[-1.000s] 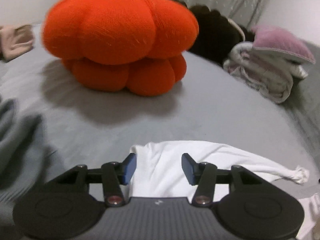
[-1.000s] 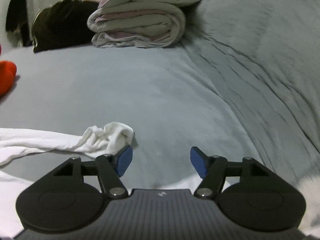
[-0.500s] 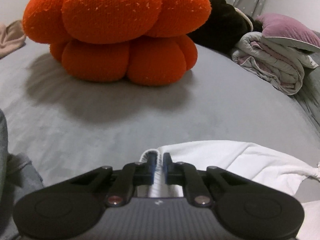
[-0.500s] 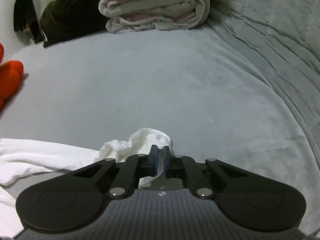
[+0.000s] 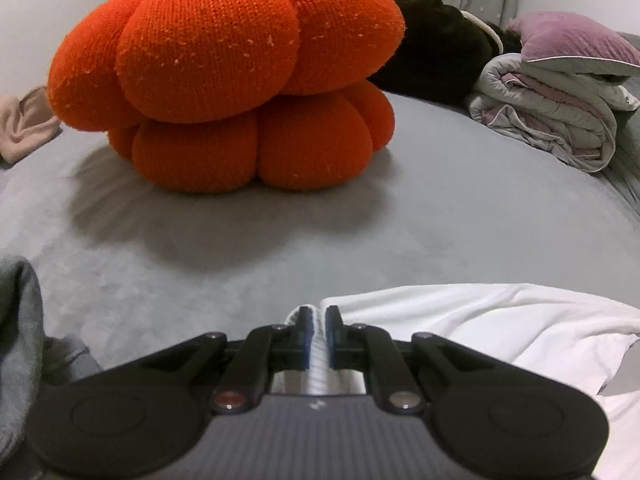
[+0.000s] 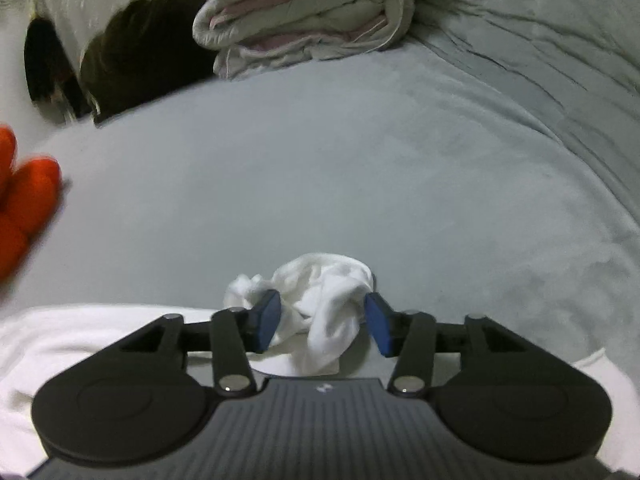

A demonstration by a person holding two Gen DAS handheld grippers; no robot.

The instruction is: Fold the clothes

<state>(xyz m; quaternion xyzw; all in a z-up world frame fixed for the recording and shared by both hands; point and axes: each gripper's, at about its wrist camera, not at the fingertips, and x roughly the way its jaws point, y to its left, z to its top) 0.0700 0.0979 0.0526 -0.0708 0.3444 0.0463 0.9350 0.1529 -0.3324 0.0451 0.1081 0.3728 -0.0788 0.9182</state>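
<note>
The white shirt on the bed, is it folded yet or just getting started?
Just getting started. Nothing looks folded: the white shirt lies loose and rumpled on the grey bed. In hand: the left claw is pinched shut on a ribbed edge. The right claw is opening, with the bunched end between its pads but not squeezed. Left to do: every fold.

Ahead of me an orange pumpkin cushion [image 5: 236,80] sits on the grey bed [image 5: 440,220]; behind it lie a black plush [image 5: 432,48] and folded quilts [image 5: 552,120] under a purple pillow [image 5: 572,40].
</note>
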